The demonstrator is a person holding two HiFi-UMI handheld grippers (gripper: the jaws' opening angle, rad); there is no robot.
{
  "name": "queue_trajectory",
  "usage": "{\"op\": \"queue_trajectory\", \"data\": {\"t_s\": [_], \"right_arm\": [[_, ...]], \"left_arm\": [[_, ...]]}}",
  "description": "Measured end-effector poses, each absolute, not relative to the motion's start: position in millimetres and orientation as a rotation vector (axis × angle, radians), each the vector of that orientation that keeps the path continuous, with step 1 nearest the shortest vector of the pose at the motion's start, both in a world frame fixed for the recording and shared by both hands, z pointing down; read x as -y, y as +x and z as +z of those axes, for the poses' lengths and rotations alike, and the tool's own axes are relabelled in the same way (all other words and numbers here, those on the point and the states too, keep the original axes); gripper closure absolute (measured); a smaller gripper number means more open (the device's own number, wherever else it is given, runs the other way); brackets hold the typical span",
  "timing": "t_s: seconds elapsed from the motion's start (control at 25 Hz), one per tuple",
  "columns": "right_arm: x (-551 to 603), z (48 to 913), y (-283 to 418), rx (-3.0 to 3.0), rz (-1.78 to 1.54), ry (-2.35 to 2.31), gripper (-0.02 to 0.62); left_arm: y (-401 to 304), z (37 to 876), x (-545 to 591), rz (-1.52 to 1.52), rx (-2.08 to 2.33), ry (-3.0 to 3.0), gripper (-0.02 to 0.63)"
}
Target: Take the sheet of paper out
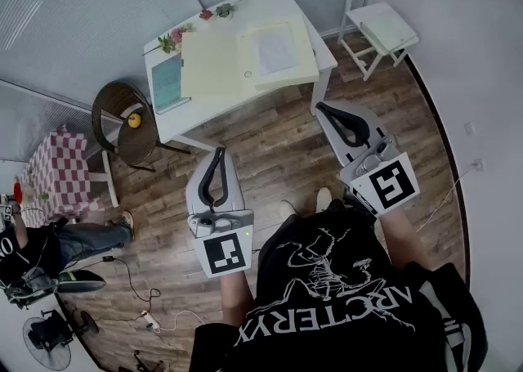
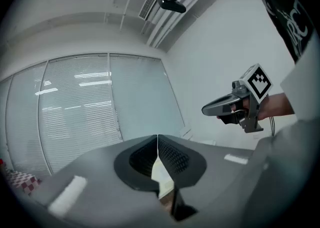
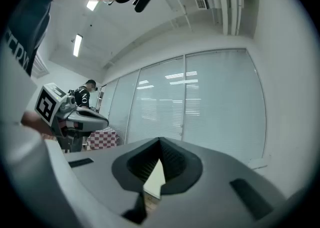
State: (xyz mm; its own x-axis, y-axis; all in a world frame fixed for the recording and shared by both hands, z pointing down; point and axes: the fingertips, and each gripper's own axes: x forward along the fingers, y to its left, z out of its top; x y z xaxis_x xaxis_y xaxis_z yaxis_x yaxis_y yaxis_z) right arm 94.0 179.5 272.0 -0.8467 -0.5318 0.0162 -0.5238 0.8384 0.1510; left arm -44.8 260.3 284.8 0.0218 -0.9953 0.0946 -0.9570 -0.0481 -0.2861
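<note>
The sheet (image 1: 274,49) — white, flat — lies on the right leaf of an open cream folder (image 1: 211,64), well ahead of the right gripper (image 1: 321,107) and slightly to its left.

The left tongs (image 1: 219,152) and right tongs (image 1: 321,107) look like matt grey plastic with ribbed black pads (image 2: 172,157), the floor (image 1: 278,150) is faintly glossy wood plank, and the smooth white tabletop (image 1: 274,1) carries a matt card folder (image 1: 211,64) and a paper sheet (image 1: 274,50).
</note>
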Motion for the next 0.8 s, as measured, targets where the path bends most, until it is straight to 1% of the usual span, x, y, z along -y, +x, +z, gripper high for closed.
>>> {"op": "queue_trajectory", "data": {"t_s": [0.24,0.6,0.8], "right_arm": [[-158.3,276.4,109.8,2.943,-0.214,0.894,0.583],[-128.0,289.7,136.4,2.970,-0.201,0.836,0.583],[-90.8,298.9,144.4,2.985,-0.158,0.859,0.583]], "left_arm": [[-26.5,288.6,-241.0,-0.428,-2.044,-2.157,0.594],[6.0,299.6,-211.0,-0.484,-2.018,-2.159,0.592],[3.0,303.3,-177.6,-0.536,-1.989,-2.134,0.592]]}}
